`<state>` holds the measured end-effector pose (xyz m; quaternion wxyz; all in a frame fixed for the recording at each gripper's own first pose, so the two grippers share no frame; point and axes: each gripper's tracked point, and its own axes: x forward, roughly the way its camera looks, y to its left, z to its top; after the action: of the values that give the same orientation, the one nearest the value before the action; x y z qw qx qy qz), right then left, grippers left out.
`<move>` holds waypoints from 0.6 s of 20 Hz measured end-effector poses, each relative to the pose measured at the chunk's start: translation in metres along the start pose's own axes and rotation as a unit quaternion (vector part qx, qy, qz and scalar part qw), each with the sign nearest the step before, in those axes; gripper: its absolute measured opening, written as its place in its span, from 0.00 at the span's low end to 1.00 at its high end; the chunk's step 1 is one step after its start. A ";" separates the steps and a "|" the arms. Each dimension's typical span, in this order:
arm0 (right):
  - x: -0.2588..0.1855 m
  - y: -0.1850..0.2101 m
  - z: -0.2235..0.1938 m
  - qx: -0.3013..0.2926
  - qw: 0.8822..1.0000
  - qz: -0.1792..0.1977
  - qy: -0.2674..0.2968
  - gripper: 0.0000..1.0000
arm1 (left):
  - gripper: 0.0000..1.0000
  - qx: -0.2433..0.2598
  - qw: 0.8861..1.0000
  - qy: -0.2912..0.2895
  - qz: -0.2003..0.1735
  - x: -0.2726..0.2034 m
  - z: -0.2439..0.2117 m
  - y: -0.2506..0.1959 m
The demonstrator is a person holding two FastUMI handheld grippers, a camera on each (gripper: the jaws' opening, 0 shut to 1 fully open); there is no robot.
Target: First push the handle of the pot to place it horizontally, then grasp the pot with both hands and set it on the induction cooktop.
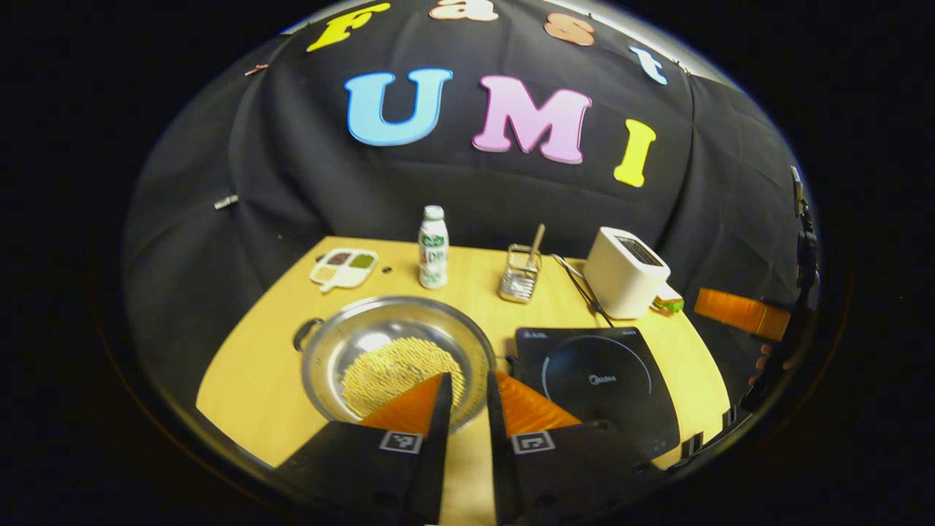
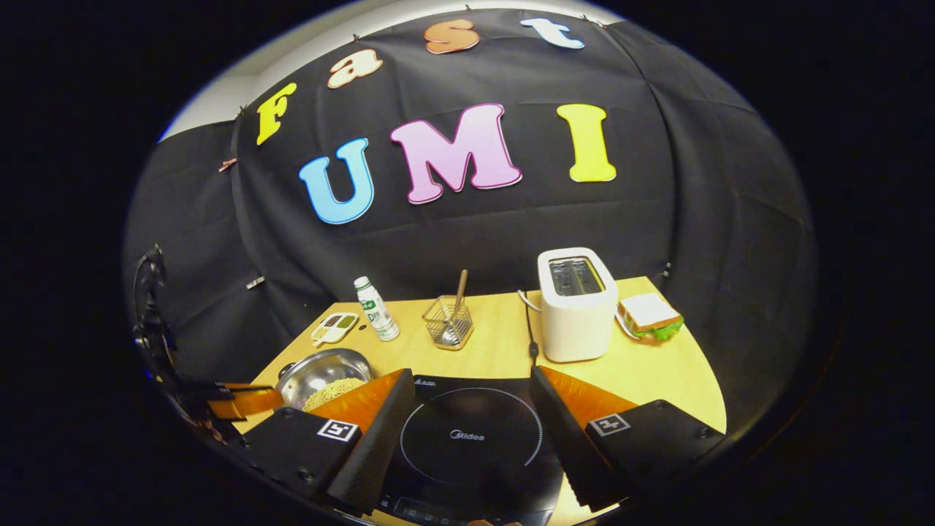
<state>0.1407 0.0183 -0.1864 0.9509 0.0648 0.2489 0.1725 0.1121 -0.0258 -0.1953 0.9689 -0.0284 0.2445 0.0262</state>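
- Your left tool hangs over the near rim of the pot, fingers slightly apart and gripping nothing, seemingly lined up to work on that side of the pot.
- Your right tool floats above the induction cooktop, fingers wide apart and empty, probably waiting its turn for the two-handed lift.
- The pot sits on the counter just left of the cooktop, not yet on it; the gap between them is narrow, so the carry looks short.
- One dark handle sticks out on the pot's far-left side; the other, toward the cooktop, is barely visible, so you cannot tell how it lies.
- The pot holds a heap of pale yellow grains, a load that argues for a level lift.
- Behind the pot, a divided dish carries small portions, and a wire basket holds an upright utensil.
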 end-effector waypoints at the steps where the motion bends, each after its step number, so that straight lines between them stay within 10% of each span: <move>1: 0.005 0.009 -0.005 -0.001 1.000 0.000 0.012 0.98 | 0.40 0.002 1.000 -0.010 -0.002 -0.003 0.009 0.011; 4: 0.020 0.041 -0.015 0.008 0.999 0.000 0.034 0.99 | 0.92 -0.002 0.999 -0.041 0.001 -0.007 0.032 0.055; 12: 0.074 0.142 -0.073 0.008 0.992 0.006 0.126 0.99 | 0.98 0.017 0.999 -0.028 -0.011 0.034 0.022 0.178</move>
<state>0.1232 0.1800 -0.2537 0.9102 0.0517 0.3679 0.1833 0.1410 0.1546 -0.1993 0.9760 -0.0135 0.2170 0.0118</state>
